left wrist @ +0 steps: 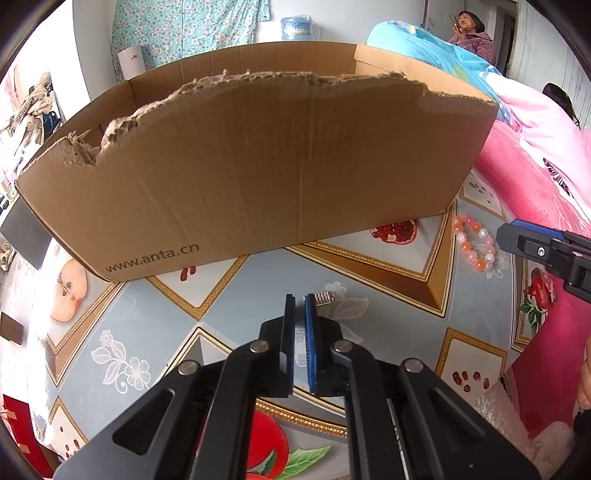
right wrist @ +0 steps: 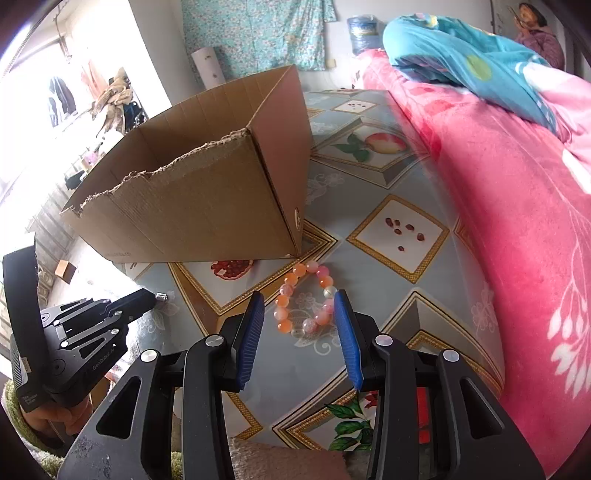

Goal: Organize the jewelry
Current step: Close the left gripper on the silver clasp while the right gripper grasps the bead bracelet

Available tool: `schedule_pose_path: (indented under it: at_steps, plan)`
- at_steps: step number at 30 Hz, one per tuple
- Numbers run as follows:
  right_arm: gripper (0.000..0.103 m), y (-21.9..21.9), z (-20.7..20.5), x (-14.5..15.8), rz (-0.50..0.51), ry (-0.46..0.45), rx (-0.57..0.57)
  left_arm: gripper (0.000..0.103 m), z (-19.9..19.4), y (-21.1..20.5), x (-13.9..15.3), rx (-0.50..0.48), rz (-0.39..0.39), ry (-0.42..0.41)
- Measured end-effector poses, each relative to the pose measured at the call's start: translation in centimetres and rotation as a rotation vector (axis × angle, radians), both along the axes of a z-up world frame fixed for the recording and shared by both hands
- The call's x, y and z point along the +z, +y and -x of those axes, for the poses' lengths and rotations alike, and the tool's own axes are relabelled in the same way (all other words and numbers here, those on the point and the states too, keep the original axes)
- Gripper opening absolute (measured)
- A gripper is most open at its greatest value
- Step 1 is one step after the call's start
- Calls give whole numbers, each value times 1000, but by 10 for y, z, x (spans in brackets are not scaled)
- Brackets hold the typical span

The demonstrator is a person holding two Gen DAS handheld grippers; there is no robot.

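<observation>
A bracelet of orange, pink and white beads (right wrist: 282, 312) lies on the patterned table cover (right wrist: 399, 280); it also shows in the left wrist view, bracelet (left wrist: 474, 242). My right gripper (right wrist: 298, 297) hangs over it, open, its blue pads on either side of the ring of beads, and shows from the side as right gripper (left wrist: 508, 236). My left gripper (left wrist: 300, 301) is shut, low over the table. A small ribbed silver piece (left wrist: 324, 297) sits just past its right fingertip, and at the tip of the left gripper (right wrist: 149, 295) as silver piece (right wrist: 161, 295). Whether it is pinched I cannot tell.
A large open cardboard box (left wrist: 258, 166) with a torn front rim stands on the table behind both grippers, box (right wrist: 192, 206). A bed with a pink blanket (right wrist: 498, 184) borders the table's right side. A person (left wrist: 472, 33) sits far back. A hand (right wrist: 55, 417) holds the left gripper.
</observation>
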State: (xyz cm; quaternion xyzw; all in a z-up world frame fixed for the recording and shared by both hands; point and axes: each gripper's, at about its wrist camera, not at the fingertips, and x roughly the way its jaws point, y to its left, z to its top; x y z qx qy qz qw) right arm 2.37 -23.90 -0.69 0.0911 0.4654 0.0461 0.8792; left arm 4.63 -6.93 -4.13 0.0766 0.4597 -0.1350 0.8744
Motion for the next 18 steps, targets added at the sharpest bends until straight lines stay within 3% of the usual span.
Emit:
schedule_pose_path:
  at_steps: [8, 12, 18]
  plan:
    - [35, 19, -26, -13, 42, 75, 117, 5, -3, -2, 1, 2, -16, 16]
    - [20, 20, -35, -26, 63, 138, 113, 5, -8, -5, 3, 10, -16, 28]
    - [9, 27, -33, -27, 107, 144, 119, 5, -10, -8, 6, 18, -15, 36]
